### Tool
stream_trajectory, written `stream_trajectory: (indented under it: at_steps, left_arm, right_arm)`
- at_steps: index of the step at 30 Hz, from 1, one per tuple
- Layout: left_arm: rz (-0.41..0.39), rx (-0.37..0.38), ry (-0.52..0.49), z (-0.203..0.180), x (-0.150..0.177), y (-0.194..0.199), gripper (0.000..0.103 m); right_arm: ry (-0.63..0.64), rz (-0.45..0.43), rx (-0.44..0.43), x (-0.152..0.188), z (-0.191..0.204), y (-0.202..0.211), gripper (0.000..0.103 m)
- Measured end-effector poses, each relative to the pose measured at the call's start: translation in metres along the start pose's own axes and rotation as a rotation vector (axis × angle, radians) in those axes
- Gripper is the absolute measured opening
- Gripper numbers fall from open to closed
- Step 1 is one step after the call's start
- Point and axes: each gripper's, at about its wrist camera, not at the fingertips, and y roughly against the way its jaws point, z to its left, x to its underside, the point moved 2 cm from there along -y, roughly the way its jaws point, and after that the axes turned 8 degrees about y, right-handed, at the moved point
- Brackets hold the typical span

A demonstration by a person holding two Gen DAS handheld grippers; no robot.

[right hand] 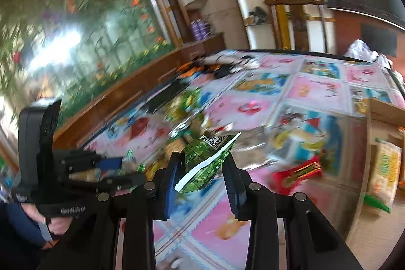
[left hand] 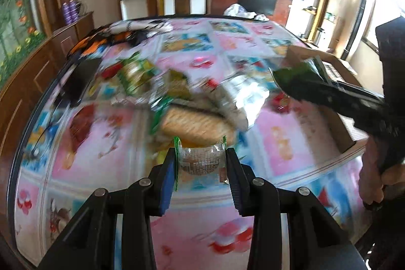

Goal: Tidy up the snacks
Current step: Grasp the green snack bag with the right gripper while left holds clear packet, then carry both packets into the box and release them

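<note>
Both tools clenched on snack packets above the worktop.
Left tool (left hand: 201,161) grips a clear packet (left hand: 200,160); right tool (right hand: 202,166) grips a green packet (right hand: 205,163). More snacks (left hand: 177,98) lie mid-worktop (left hand: 101,143), near a cardboard box (left hand: 339,72).

Blurred snack pile (left hand: 177,98), unreadable labels

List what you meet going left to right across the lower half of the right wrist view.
Left gripper with a packet in its jaws → green snack packet in the right gripper → red snack packet on the table → cardboard box holding a yellow snack bag.
</note>
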Motion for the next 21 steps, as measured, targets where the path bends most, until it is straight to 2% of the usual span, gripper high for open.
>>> stream_trajectory:
  at_steps: [11, 21]
  left_arm:
    - [0.010, 0.135, -0.085, -0.085, -0.028, -0.018, 0.037]
    - [0.037, 0.292, -0.162, -0.189, -0.041, -0.041, 0.037]
  right_arm:
    - [-0.301, -0.120, 0.173, -0.007, -0.099, 0.062, 0.036]
    - [-0.566, -0.164, 0.372, 0.017, -0.179, 0.118, 0.036]
